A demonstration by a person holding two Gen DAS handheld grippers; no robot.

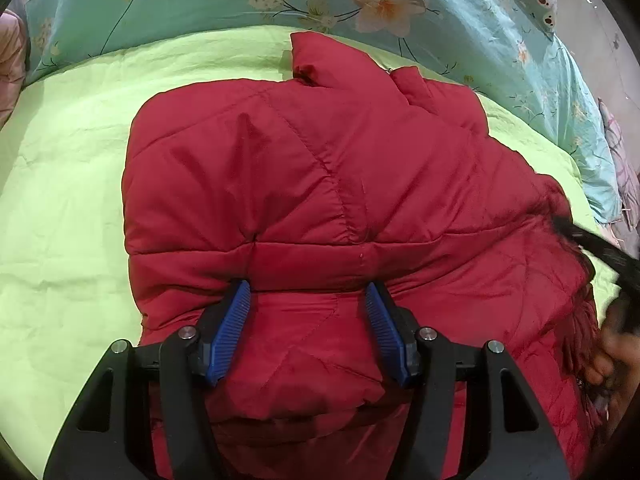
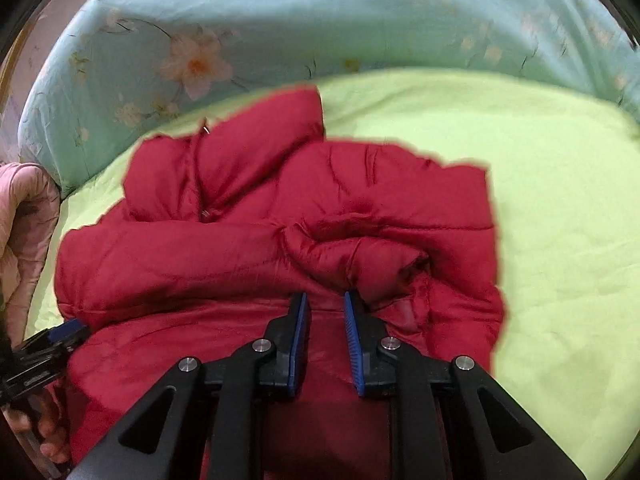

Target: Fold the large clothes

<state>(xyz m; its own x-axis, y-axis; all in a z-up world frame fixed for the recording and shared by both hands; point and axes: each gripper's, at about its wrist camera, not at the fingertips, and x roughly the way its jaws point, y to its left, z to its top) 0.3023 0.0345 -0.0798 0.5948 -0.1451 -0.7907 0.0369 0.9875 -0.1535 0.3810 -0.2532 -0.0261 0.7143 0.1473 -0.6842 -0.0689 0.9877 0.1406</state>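
Observation:
A red quilted puffer jacket (image 1: 320, 168) lies bunched on a lime green sheet (image 1: 60, 208). My left gripper (image 1: 307, 286) holds a thick fold of its near edge, and the padding bulges between the blue pads (image 1: 236, 320). In the right wrist view the jacket (image 2: 240, 240) shows a rolled sleeve and collar. My right gripper (image 2: 326, 298) is shut narrowly on a thinner layer of the near edge. The left gripper (image 2: 64, 332) and the hand (image 2: 48, 428) holding it show at the lower left there. The right gripper appears only as a dark blur (image 1: 616, 256) in the left wrist view.
A teal floral bedcover (image 1: 240, 4) runs behind the green sheet and down the right side. A pink quilted piece (image 2: 24, 216) lies at the left edge. Open green sheet (image 2: 560, 220) stretches right of the jacket.

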